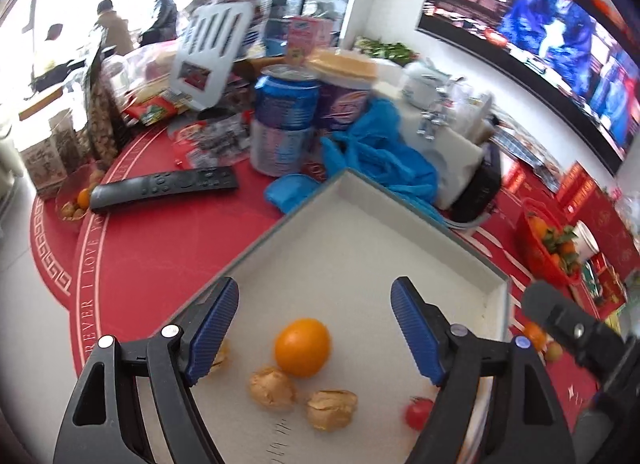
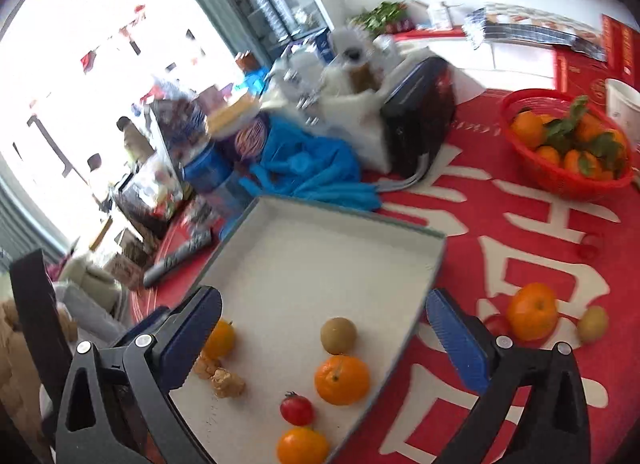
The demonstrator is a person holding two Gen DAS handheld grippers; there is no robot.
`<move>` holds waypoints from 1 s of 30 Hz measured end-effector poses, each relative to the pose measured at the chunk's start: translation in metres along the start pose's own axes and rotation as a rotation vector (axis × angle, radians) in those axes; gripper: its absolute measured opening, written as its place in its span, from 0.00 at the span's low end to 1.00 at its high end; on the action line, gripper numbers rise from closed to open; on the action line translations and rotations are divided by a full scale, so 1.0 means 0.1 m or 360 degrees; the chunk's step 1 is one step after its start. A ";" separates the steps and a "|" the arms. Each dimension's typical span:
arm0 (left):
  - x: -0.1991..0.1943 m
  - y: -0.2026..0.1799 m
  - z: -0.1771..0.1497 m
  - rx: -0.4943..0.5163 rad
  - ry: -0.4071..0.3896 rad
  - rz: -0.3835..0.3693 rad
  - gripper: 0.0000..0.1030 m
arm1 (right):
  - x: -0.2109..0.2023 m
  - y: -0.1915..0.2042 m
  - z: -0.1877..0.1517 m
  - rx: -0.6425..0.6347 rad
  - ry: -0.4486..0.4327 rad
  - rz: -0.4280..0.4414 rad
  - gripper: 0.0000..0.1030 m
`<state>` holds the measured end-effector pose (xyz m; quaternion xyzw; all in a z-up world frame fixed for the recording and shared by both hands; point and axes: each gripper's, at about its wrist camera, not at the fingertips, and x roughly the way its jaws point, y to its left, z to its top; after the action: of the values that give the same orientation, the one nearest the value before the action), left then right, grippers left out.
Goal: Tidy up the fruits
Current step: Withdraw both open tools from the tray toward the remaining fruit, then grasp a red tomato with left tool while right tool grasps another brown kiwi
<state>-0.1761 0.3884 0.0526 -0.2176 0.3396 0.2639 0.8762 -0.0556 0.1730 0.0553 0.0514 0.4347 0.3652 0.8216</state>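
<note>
Here, a white tray (image 2: 320, 232) holds oranges (image 2: 341, 380), walnuts (image 1: 273, 388) (plus a cherry tomato (image 2: 296, 408)) beneath both empty, wide-open tongs: left gripper (image 1: 316, 332), right gripper (image 2: 324, 338).

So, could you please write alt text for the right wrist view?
The open right hand-held gripper hovers over a shallow white tray holding oranges, a cherry tomato, a brown fruit and walnuts. More fruit lies on the red tablecloth alongside.
</note>
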 end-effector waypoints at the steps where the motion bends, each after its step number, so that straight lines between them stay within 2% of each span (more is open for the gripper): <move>1: -0.03 -0.06 -0.02 0.0038 -0.0016 -0.0023 0.79 | -0.06 -0.04 0.00 0.0013 -0.0018 -0.0036 1.00; 4: -0.11 -0.25 -0.09 0.0166 -0.0057 -0.0087 0.79 | -0.21 -0.24 -0.02 0.0078 -0.0034 -0.0175 1.00; 7: -0.18 -0.46 -0.17 0.0295 -0.0085 -0.0163 0.79 | -0.39 -0.60 -0.08 0.0205 -0.0021 -0.0296 1.00; 10: -0.28 -0.73 -0.32 0.0448 -0.0087 -0.0288 0.79 | -0.58 -0.98 -0.20 0.0321 -0.0012 -0.0450 1.00; 14: -0.43 -1.14 -0.56 0.0684 -0.0117 -0.0405 0.79 | -0.79 -1.40 -0.39 0.0367 0.0023 -0.0657 1.00; 17: -0.45 -1.42 -0.78 0.0848 -0.0056 -0.0498 0.79 | -0.87 -1.61 -0.55 0.0331 0.0091 -0.0825 1.00; 19: -0.37 -1.59 -0.93 0.0923 0.0059 -0.0562 0.79 | -0.90 -1.70 -0.64 0.0289 0.0122 -0.0893 1.00; 22: -0.24 -1.68 -1.08 0.0964 0.0198 -0.0579 0.79 | -0.90 -1.78 -0.76 0.0237 0.0153 -0.0922 1.00; 25: -0.10 -1.72 -1.15 0.0967 0.0290 -0.0537 0.79 | -0.88 -1.77 -0.80 0.0170 0.0154 -0.0947 1.00; 28: -0.07 -1.73 -1.14 0.0983 0.0242 -0.0442 0.79 | -0.88 -1.73 -0.82 0.0131 0.0143 -0.0938 1.00; 30: -0.07 -1.72 -1.13 0.0984 0.0234 -0.0447 0.79 | -0.88 -1.73 -0.81 0.0127 0.0141 -0.0935 1.00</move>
<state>-0.1300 0.1906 0.0163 -0.0047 0.4324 0.0091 0.9016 -0.0519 -0.0283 -0.0052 -0.0605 0.4805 0.0963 0.8696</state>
